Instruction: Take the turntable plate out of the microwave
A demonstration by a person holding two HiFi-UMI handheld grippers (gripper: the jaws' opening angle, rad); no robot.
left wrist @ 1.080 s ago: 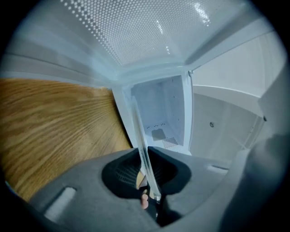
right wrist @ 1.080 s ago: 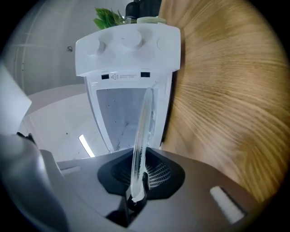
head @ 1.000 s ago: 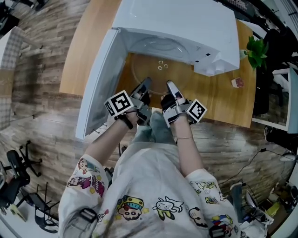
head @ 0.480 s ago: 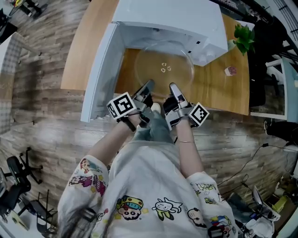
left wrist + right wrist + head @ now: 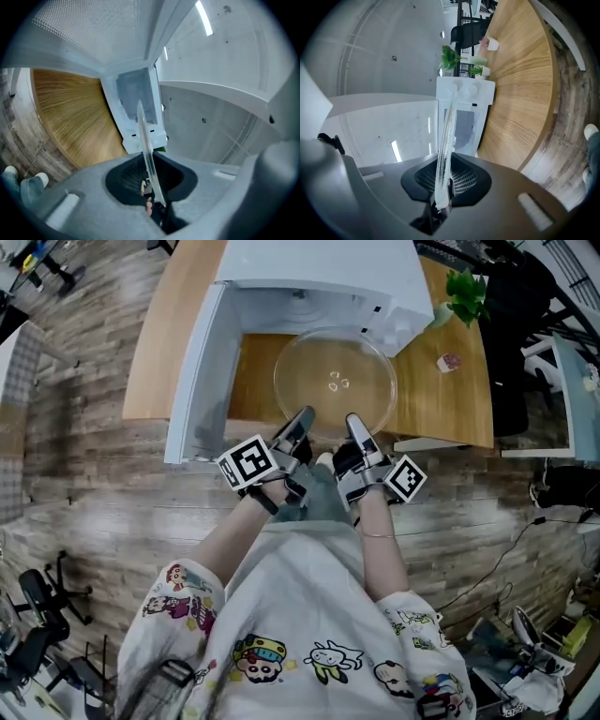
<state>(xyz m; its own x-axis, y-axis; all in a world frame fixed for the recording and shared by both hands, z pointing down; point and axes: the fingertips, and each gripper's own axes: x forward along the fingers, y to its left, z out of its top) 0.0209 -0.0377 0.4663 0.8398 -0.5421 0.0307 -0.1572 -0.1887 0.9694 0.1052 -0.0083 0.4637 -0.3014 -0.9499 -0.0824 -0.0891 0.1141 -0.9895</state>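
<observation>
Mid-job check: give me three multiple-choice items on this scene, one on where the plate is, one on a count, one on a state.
1. Where is the plate?
A. on the floor
B. in front of the microwave, over the table
C. on a chair

2. How many grippers hold the plate?
A. none
B. one
C. two

3. The microwave door is:
A. open
B. shut
C. missing

Answers:
1 B: the head view shows it outside the cavity, above the wood.
2 C: the left gripper and the right gripper each pinch its near rim, seen edge-on between the pads in both gripper views.
3 A: it stands swung out at the microwave's left in the head view.
</observation>
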